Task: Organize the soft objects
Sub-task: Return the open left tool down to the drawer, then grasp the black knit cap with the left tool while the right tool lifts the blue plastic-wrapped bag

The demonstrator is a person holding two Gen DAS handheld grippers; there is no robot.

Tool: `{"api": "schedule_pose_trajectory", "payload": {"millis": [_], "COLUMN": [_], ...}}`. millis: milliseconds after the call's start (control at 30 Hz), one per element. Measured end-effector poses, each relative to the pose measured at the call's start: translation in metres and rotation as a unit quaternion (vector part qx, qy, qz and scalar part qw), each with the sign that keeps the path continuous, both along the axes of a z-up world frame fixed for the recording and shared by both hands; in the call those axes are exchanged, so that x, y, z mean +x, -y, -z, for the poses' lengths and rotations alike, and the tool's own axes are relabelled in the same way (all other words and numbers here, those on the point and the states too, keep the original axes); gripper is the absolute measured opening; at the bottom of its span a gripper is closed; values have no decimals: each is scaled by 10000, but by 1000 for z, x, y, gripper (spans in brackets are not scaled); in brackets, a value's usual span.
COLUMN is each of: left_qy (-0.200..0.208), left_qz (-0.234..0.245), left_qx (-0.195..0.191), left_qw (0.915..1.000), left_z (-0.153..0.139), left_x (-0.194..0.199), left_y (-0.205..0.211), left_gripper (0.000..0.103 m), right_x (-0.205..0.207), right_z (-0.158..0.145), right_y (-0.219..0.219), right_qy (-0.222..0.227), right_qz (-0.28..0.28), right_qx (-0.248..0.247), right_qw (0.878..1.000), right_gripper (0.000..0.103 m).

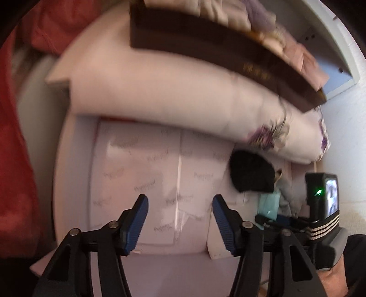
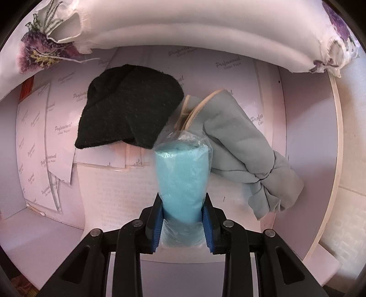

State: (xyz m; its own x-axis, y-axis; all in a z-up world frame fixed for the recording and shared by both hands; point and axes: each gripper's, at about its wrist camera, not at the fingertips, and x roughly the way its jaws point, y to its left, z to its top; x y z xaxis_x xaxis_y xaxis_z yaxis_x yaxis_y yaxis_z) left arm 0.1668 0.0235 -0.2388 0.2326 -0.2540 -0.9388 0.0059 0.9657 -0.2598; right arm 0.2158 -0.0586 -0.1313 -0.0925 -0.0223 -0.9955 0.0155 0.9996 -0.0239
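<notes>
My right gripper [image 2: 183, 225] is shut on a turquoise cloth roll [image 2: 181, 180] wrapped in clear plastic, held upright over the white drawer floor [image 2: 114, 180]. Behind it lies a black knitted piece [image 2: 128, 107]; a grey cloth [image 2: 242, 146] with a tan edge is bunched to its right. A white pillow [image 2: 183, 29] with purple flowers spans the drawer's far side. My left gripper [image 1: 180, 221] stands open over the paper lining [image 1: 141, 164], nothing between its blue pads. In the left wrist view the black piece [image 1: 251, 173], the turquoise roll [image 1: 270, 203] and the right gripper's body [image 1: 322, 201] sit at the right.
A dark wooden shelf edge [image 1: 205, 45] with pale folded fabrics [image 1: 231, 13] on it runs above the pillow [image 1: 173, 102]. Red cloth [image 1: 16, 148] fills the left side. White printed paper sheets [image 2: 45, 137] line the drawer, and its wooden rim [image 2: 338, 146] curves along the right.
</notes>
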Motion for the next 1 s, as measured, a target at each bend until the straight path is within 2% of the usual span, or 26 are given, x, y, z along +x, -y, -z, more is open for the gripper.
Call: {"api": "schedule_pose_trajectory", "payload": {"millis": [133,333,567,833,1000], "left_qy": [-57,-300,-224,-272,-253], "left_qz": [165,193,336,244,385], "left_qx": [112,-22,52,-35,10], "left_qw": [9998,9994,9992,9993,9989], "left_z": [8,22,28,28,27], "left_x": [2,5,8,11,9], "left_y": [11,21,31,22,25], "left_gripper": [57,57,57,57,57], "right_x": [-3,-2,0,-1,-4], "right_z": [0,3,6,5,2], "right_y": [-1,4,14,17,7], "right_qy": [-13,-85,-176,-163,-88], "right_qz": [-51,111,284,222,136], "right_qx": [-30,61,202,166,64], "right_qw": [10000,9999,9992,9995,9998], "right_gripper": [31,33,34,34,32]}}
